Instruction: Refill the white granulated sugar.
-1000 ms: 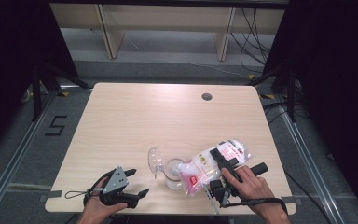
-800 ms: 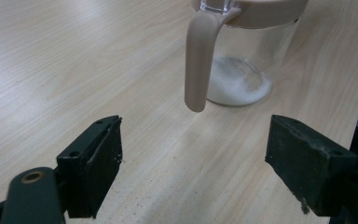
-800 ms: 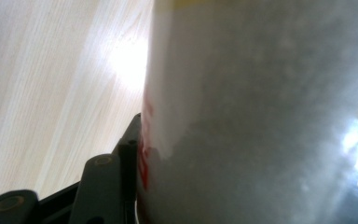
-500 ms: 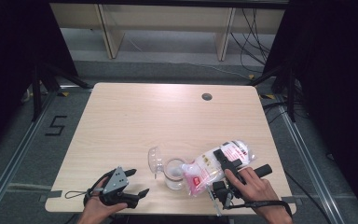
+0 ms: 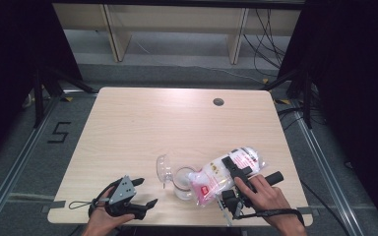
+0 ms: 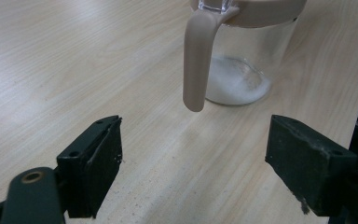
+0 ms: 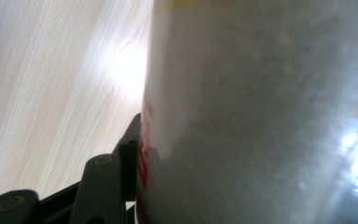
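My right gripper [image 5: 236,173] clamps the bag of white powder [image 5: 221,176], now tipped lower onto the glass jar [image 5: 183,181]; powder probably flows. My left gripper [image 5: 140,191] idles wide open.

The high view looks down over the table [image 5: 138,128]; both gripper views sit close, sharing its wood.

From my right gripper view, the clear plastic bag of white powder [image 7: 261,116] hides my right-hand jaw, blurred and cut off on three sides. Ahead of my left jaws, the clear glass jar with beige handle [image 6: 242,56] loses its top at the frame edge.
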`<state>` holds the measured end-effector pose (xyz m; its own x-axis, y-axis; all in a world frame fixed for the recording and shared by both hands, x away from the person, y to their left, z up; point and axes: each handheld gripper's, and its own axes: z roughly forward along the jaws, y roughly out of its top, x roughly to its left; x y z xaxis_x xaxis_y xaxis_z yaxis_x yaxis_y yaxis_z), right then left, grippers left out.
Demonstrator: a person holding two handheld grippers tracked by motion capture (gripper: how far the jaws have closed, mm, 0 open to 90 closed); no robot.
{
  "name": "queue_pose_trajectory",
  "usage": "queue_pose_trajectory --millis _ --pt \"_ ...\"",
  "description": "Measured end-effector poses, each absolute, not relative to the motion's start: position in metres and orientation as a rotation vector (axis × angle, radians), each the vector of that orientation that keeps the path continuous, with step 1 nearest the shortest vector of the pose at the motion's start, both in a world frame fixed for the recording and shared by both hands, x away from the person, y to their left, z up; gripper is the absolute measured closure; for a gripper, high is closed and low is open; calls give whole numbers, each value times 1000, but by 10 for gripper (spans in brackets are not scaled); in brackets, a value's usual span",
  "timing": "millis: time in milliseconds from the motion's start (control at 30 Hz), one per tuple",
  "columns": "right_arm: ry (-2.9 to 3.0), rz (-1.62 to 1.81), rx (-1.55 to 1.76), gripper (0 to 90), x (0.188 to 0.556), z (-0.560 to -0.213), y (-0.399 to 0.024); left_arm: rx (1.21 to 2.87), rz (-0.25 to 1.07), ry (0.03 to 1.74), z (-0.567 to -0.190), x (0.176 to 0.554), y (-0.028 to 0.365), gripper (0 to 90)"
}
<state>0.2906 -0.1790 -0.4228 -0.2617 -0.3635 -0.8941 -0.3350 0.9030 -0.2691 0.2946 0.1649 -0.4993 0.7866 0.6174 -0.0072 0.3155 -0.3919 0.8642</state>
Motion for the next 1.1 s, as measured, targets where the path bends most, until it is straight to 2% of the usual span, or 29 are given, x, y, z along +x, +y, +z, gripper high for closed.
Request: queue_pose_trajectory --millis 1100 --pt "1830 -47 -569 489 290 -425 -169 2004 396 696 -499 295 165 182"
